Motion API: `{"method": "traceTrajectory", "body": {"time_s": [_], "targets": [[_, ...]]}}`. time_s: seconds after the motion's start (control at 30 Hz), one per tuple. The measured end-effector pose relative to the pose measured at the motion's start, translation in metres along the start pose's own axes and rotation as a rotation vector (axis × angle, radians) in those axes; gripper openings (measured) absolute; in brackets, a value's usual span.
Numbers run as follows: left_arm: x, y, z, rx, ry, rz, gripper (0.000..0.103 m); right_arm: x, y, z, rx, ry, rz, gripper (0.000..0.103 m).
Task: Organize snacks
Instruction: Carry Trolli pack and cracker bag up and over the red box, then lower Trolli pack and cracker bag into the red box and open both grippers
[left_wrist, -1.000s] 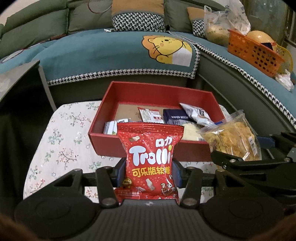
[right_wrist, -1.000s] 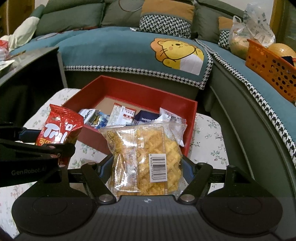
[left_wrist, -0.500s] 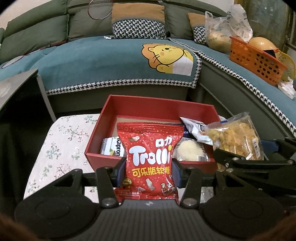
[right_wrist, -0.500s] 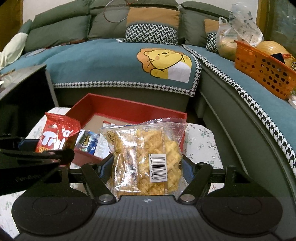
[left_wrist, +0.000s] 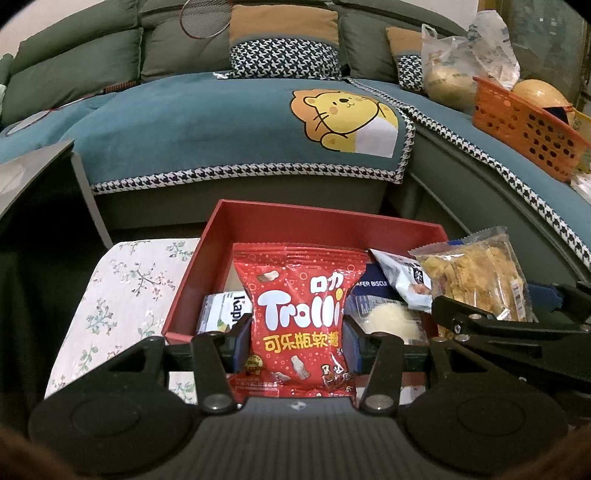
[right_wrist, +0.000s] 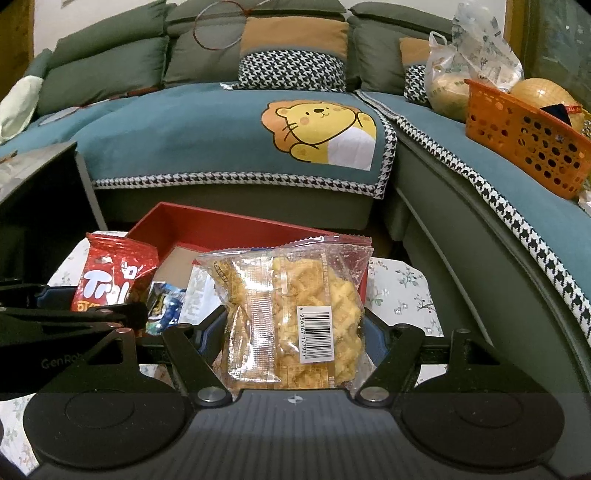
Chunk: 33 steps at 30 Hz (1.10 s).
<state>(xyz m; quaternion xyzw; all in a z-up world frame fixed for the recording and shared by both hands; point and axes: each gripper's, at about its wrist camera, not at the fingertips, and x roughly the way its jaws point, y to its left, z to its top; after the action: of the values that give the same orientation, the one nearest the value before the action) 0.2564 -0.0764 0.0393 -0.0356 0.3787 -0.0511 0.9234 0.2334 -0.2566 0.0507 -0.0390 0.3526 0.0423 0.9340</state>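
We see the left gripper (left_wrist: 297, 341) with jaws clamped on a red Trolli gummy bag (left_wrist: 297, 317), held upright over the near edge of the red box (left_wrist: 325, 225); white logo, yellow Chinese lettering, crinkled top seal. The right gripper (right_wrist: 295, 341) has its jaws closed on a clear cracker bag (right_wrist: 295, 314), yellow waffle-like pieces, barcode sticker facing us, also upright at the box's near right side. The bottoms of both bags are cut off by the gripper bodies. The box's contents are mostly blocked: we make out a white packet (left_wrist: 225, 312) with partial lettering, a dark wafer biscuit pack (left_wrist: 371, 286), a pale round snack (left_wrist: 391, 321), and a grey-white pouch (left_wrist: 406, 280). The box sits on a table with a floral cloth (left_wrist: 122, 295). Behind it is a teal-covered sofa (left_wrist: 207, 122) with a lion print; an orange basket (left_wrist: 528, 125) and plastic bags (left_wrist: 465, 62) sit on it at right.
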Motion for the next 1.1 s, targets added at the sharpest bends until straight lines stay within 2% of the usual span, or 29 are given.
{"method": "traceTrajectory", "body": {"time_s": [1.1], "targets": [[0.076, 0.014, 0.012, -0.019, 0.048, 0.087, 0.056, 0.078, 0.005, 0.006, 0.022, 0.042, 0.020, 0.079]]}}
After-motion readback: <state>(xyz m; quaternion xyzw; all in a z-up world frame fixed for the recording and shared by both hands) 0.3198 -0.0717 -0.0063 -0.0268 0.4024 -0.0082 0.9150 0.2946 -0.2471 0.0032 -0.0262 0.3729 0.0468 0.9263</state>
